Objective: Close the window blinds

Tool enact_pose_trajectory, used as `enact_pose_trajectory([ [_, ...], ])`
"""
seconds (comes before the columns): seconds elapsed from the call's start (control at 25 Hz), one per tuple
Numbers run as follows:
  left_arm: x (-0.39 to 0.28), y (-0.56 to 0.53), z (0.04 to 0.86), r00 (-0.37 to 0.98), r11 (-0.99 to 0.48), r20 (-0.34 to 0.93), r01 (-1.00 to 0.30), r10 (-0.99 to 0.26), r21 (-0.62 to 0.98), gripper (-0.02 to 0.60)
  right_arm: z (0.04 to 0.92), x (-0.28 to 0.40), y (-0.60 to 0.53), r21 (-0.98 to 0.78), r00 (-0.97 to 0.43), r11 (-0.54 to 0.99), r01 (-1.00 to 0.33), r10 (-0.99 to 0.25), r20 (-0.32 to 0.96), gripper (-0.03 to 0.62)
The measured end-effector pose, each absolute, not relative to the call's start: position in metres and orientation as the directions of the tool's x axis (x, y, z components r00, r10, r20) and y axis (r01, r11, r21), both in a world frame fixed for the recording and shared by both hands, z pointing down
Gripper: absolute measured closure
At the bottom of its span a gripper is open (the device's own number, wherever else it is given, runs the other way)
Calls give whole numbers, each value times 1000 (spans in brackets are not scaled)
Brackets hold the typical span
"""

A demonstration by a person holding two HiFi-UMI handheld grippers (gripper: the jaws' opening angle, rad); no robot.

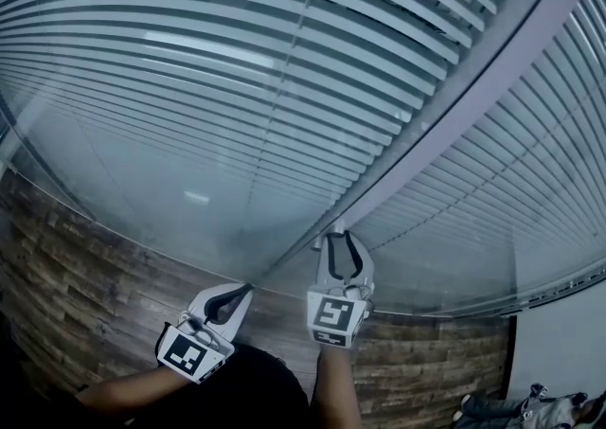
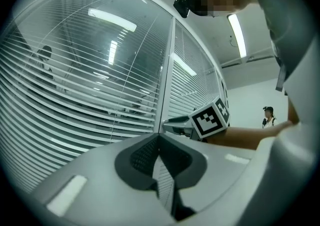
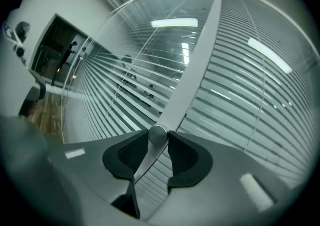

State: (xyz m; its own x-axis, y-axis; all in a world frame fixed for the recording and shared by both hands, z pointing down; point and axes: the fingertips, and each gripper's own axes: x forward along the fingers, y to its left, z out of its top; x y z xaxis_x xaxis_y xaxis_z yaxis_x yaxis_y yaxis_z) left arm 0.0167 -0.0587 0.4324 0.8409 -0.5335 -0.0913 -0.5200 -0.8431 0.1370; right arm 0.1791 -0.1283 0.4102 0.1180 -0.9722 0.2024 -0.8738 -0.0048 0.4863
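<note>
Horizontal slat blinds [image 1: 237, 86] hang behind glass panes, with gaps between the slats, on both sides of a pale upright frame bar [image 1: 454, 124]. My right gripper [image 1: 342, 240] reaches to that bar. In the right gripper view its two dark pads [image 3: 129, 156] close on a small round silver knob [image 3: 157, 134] that sits on the bar [image 3: 192, 70]. My left gripper [image 1: 244, 289] hovers just left of it near the glass, its tips together with nothing between them [image 2: 159, 139]. The right gripper's marker cube [image 2: 210, 117] shows in the left gripper view.
A band of wood-look planks [image 1: 76, 285] runs below the glass. A white wall [image 1: 559, 351] stands at the lower right, with some gear on the floor [image 1: 530, 406]. Another person [image 2: 269, 115] stands far off in the room.
</note>
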Motion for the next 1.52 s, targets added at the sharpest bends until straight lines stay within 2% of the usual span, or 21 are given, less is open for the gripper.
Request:
enact_pose_trajectory([
  [0.12, 19, -58, 435, 845, -847, -84, -516, -528, 127, 583, 412, 181, -129, 547, 108, 28, -836, -971, 214, 465],
  [0.28, 24, -56, 436, 851, -851, -72, -509, -521, 131, 583, 411, 186, -129, 523, 100, 20, -852, -975, 200, 461],
  [0.36, 23, -56, 436, 850, -849, -64, -512, -523, 134, 583, 411, 185, -129, 456, 90, 8, -890, -977, 192, 457],
  [0.56, 20, -58, 440, 859, -855, -55, -498, -509, 145, 583, 408, 191, -122, 123, 91, -75, -990, -988, 124, 445],
  [0.76, 15, -64, 441, 847, -839, -36, -519, -531, 163, 583, 410, 190, -129, 3, 91, -92, -996, -989, 114, 442],
  [1.08, 9, -63, 446, 843, -834, -42, -521, -536, 183, 583, 410, 190, -131, 42, 136, -131, -990, -984, 117, 462],
  [1.32, 9, -63, 453, 842, -828, -30, -523, -539, 203, 583, 412, 183, -130, 385, 130, -51, -922, -975, 181, 464],
  [1.52, 16, -60, 449, 851, -839, -33, -510, -525, 191, 583, 410, 183, -130, 470, 96, 4, -883, -977, 188, 462],
])
